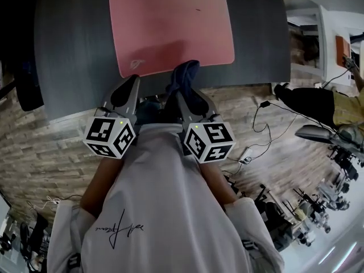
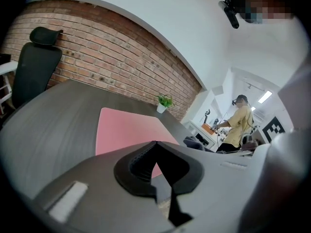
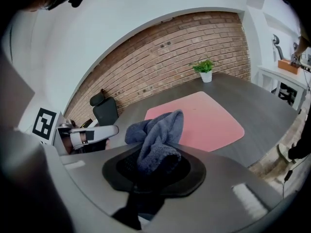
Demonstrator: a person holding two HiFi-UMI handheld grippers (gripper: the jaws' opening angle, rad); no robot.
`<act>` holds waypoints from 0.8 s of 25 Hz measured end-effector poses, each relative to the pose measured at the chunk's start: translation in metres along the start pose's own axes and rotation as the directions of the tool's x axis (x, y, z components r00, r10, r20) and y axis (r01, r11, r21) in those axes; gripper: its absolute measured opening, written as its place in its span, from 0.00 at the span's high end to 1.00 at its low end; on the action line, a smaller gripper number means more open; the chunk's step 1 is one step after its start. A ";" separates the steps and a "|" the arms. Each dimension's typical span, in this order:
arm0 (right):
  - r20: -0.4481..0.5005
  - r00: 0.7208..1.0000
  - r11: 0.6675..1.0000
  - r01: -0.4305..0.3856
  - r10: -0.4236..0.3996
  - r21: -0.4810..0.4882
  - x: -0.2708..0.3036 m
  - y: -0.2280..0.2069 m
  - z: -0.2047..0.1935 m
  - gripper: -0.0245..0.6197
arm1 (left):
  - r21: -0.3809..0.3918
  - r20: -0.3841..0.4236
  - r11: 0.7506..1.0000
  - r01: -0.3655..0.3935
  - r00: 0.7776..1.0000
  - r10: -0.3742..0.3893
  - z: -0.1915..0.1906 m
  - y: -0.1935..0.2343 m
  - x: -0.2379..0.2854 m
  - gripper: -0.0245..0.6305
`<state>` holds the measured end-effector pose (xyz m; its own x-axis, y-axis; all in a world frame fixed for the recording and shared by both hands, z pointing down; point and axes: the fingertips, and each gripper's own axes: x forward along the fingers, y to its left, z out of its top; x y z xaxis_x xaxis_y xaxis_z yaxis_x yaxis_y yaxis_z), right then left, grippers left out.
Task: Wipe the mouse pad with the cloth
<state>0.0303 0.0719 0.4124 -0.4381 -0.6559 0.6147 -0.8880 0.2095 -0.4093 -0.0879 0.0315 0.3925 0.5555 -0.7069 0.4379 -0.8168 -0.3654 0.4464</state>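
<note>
With the right hand-held gripper (image 1: 181,92) grasping the cloth (image 1: 185,74) and the left hand-held gripper (image 1: 128,85) clenched empty, lay the cloth flat on the mouse pad (image 1: 170,21) and stroke evenly.

R tool (image 1: 183,91) holds blue cloth (image 1: 185,75) at pink pad (image 1: 170,24) edge.

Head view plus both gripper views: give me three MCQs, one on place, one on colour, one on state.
1. Where is the cloth? A) on the office chair B) in the jaws of the right gripper C) beside the potted plant
2. What colour is the mouse pad? A) blue B) green C) pink
3. What does the left gripper hold? A) nothing B) the cloth C) the potted plant
B: blue-grey fabric bunches between those jaws. C: it is plainly pink. A: its jaws meet with nothing between.
</note>
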 end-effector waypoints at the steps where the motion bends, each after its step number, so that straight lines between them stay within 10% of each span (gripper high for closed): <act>1: -0.005 1.000 1.000 -0.004 0.004 -0.007 0.001 0.001 0.003 0.81 | -0.007 0.015 1.000 -0.001 1.000 0.001 0.005 0.001 0.001 0.96; 20: 0.040 0.998 0.996 -0.037 0.040 -0.087 0.031 -0.071 0.102 0.80 | -0.034 0.098 0.995 -0.089 0.991 0.092 0.059 -0.003 0.058 0.94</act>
<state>0.0936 -0.0371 0.3921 -0.4675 -0.6755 0.5702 -0.8802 0.2958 -0.3713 -0.0625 -0.0438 0.3706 0.4599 -0.7933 0.3989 -0.8576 -0.2802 0.4314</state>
